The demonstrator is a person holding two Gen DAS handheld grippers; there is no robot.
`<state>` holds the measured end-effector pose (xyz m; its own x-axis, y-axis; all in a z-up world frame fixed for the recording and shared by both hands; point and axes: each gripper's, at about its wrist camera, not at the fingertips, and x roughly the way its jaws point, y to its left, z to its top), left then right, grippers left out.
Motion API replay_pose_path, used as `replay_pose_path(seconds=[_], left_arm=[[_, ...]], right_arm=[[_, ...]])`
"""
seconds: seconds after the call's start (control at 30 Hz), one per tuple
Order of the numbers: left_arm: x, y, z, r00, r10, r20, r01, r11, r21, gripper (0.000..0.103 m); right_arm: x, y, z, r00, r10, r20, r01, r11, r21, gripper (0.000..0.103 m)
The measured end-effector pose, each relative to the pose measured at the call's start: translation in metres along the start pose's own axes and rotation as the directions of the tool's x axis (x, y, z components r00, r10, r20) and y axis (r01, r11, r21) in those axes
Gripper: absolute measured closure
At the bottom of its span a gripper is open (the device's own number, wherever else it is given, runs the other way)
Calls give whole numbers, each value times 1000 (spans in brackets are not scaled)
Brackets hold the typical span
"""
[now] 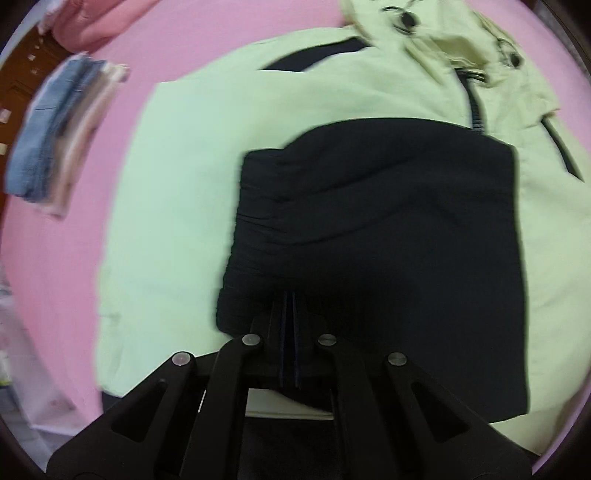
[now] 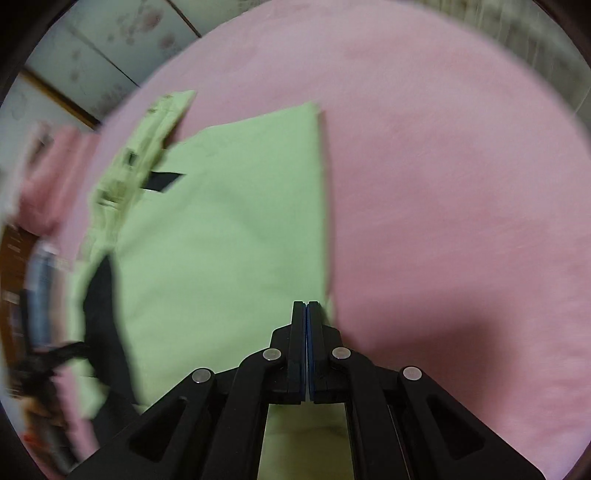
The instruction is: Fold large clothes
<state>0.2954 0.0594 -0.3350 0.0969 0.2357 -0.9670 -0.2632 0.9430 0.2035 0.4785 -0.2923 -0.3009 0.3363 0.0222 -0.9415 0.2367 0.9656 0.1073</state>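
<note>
A light green jacket (image 1: 177, 192) with a dark navy lining lies spread on a pink bed sheet (image 1: 122, 55), its hood (image 1: 436, 40) at the top. In the left wrist view my left gripper (image 1: 290, 295) is shut, its fingertips pinching the edge of a dark navy flap (image 1: 388, 221) turned over onto the green cloth. In the right wrist view my right gripper (image 2: 306, 303) is shut at the lower right corner of a flat green panel (image 2: 229, 229), whose straight edge runs up from the fingertips. Green cloth also shows beneath the gripper's arms.
A folded stack of blue and pale clothes (image 1: 55, 136) lies on the sheet to the left, with pink bedding (image 1: 92, 22) beyond it. Bare pink sheet (image 2: 461, 184) fills the right of the right wrist view. Wooden furniture (image 1: 18, 77) stands past the bed's edge.
</note>
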Motion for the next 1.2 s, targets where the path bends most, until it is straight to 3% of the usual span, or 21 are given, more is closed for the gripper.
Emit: replay_pose_path(seconds=[0.03, 0.07, 0.17, 0.23, 0.3, 0.37, 0.43, 0.57, 0.73, 0.93, 1.2], left_arm=[[-8, 2, -1, 1000, -14, -5, 13, 1000, -17, 102], [-17, 0, -4, 1000, -23, -9, 23, 999, -26, 102], [-46, 0, -6, 999, -32, -12, 32, 999, -40, 102], [-72, -12, -21, 999, -46, -25, 45, 998, -45, 99], [-84, -11, -31, 996, -79, -45, 76, 995, -65, 87], [-99, -16, -46, 992, -114, -46, 110, 991, -77, 58], [-112, -24, -61, 991, -129, -42, 126, 990, -66, 46], [-126, -33, -79, 987, -157, -47, 156, 987, -27, 45], [-129, -26, -89, 984, -167, -57, 165, 986, -30, 45], [-140, -12, -109, 986, -163, -12, 164, 986, 35, 45], [-155, 24, -139, 966, -258, 30, 255, 963, 90, 45]], right_arm=[[-5, 1, -2, 999, -51, 9, 51, 998, -39, 103], [-9, 2, -3, 999, -46, 2, 46, 998, -53, 103], [-46, -27, -11, 999, 16, -46, -17, 999, -30, 103], [-65, -22, -22, 996, 37, -75, -39, 999, -26, 103], [-83, -11, -37, 993, 60, -101, -62, 998, -22, 101], [-88, 18, -47, 989, 85, -122, -88, 996, -15, 99], [-96, 32, -57, 985, 104, -135, -107, 994, -18, 95], [-116, 53, -76, 980, 137, -141, -145, 989, -44, 71], [-126, 86, -86, 975, 176, -137, -191, 976, -102, 19], [-134, 110, -97, 972, 192, -134, -208, 971, -117, 16], [-158, 137, -134, 978, 198, -64, -202, 978, -48, 14]])
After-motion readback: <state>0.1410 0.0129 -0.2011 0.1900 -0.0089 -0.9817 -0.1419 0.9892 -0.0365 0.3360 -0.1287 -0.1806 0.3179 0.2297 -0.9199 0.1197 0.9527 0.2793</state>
